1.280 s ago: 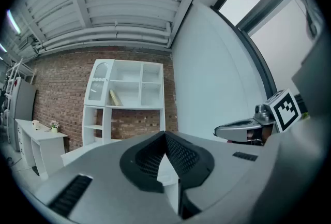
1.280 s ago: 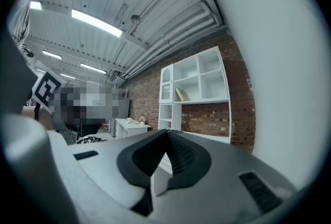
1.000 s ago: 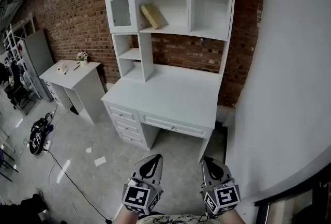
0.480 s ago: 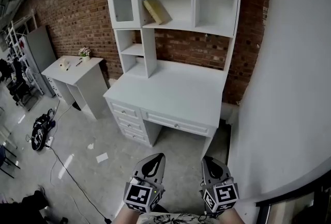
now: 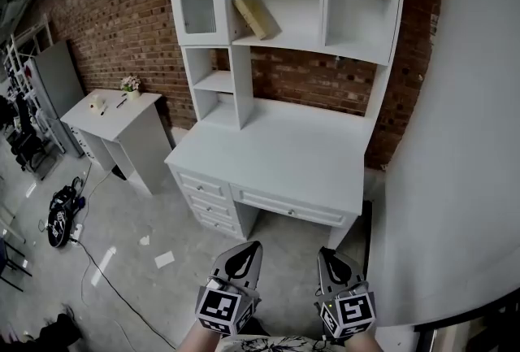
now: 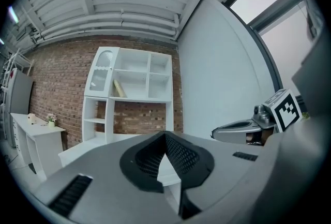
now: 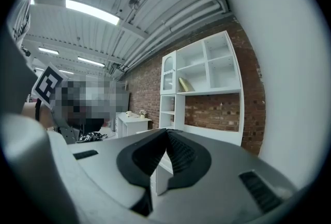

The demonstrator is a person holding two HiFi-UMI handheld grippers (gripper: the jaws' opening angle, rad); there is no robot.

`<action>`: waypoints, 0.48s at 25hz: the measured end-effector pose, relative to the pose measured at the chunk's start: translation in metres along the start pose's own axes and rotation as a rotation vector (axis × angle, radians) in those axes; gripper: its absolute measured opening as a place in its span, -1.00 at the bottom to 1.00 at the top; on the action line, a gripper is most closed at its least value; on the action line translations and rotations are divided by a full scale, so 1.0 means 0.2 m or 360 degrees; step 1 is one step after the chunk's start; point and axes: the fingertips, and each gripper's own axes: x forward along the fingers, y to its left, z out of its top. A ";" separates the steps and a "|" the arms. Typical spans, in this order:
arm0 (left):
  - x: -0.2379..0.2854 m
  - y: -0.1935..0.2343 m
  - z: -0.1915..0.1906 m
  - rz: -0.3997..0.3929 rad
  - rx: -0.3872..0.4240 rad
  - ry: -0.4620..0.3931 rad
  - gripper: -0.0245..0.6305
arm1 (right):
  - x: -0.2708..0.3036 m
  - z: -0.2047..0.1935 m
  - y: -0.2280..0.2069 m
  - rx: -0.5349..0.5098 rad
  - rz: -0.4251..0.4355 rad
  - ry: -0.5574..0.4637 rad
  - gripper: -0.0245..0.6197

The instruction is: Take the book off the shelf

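Observation:
A tan book [image 5: 253, 15] leans tilted in the middle compartment of the white shelf unit [image 5: 284, 43] that stands on a white desk [image 5: 280, 155]. The book [image 6: 119, 88] shows small and far off in the left gripper view, and as a yellowish book [image 7: 185, 84] in the right gripper view. My left gripper [image 5: 242, 260] and right gripper [image 5: 335, 265] are held low at the bottom of the head view, well short of the desk. Both are shut with nothing between the jaws.
A brick wall [image 5: 106, 25] runs behind the desk. A smaller white table [image 5: 114, 110] with a small flower pot [image 5: 130, 85] stands to the left. A white wall [image 5: 463, 139] rises at the right. Cables and a black bag [image 5: 58, 216] lie on the grey floor.
The view has moved closer to the desk and shelf, which now sit larger and slightly further right. Both grippers stay shut in the same low place.

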 end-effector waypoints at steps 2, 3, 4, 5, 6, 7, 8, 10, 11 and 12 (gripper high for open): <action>0.07 0.16 0.02 -0.0013 0.0000 0.0018 -0.89 | 0.16 0.01 0.04 0.0029 -0.0019 0.0026 -0.91; 0.09 0.25 0.03 -0.0022 0.0001 0.0025 -0.88 | 0.24 0.03 0.07 0.0049 -0.0027 0.0037 -0.91; 0.12 0.34 0.04 -0.0031 0.0002 0.0027 -0.89 | 0.32 0.04 0.10 0.0068 -0.0038 0.0041 -0.91; 0.15 0.44 0.06 -0.0033 0.0003 0.0022 -0.88 | 0.40 0.07 0.12 0.0081 -0.0055 0.0040 -0.91; 0.17 0.54 0.08 -0.0030 0.0004 0.0016 -0.89 | 0.48 0.09 0.14 0.0085 -0.0076 0.0035 -0.91; 0.20 0.65 0.10 -0.0028 0.0003 0.0009 -0.89 | 0.57 0.11 0.16 0.0084 -0.0098 0.0029 -0.91; 0.22 0.75 0.11 -0.0032 -0.0003 0.0003 -0.89 | 0.67 0.14 0.18 0.0081 -0.0117 0.0025 -0.91; 0.26 0.94 0.13 -0.0052 -0.0019 -0.0008 -0.89 | 0.85 0.17 0.23 0.0067 -0.0147 0.0020 -0.91; 0.28 1.03 0.14 -0.0060 -0.0023 -0.0012 -0.89 | 0.93 0.19 0.26 0.0056 -0.0161 0.0018 -0.91; 0.30 1.12 0.14 -0.0064 -0.0023 -0.0014 -0.89 | 1.01 0.21 0.29 0.0045 -0.0173 0.0017 -0.91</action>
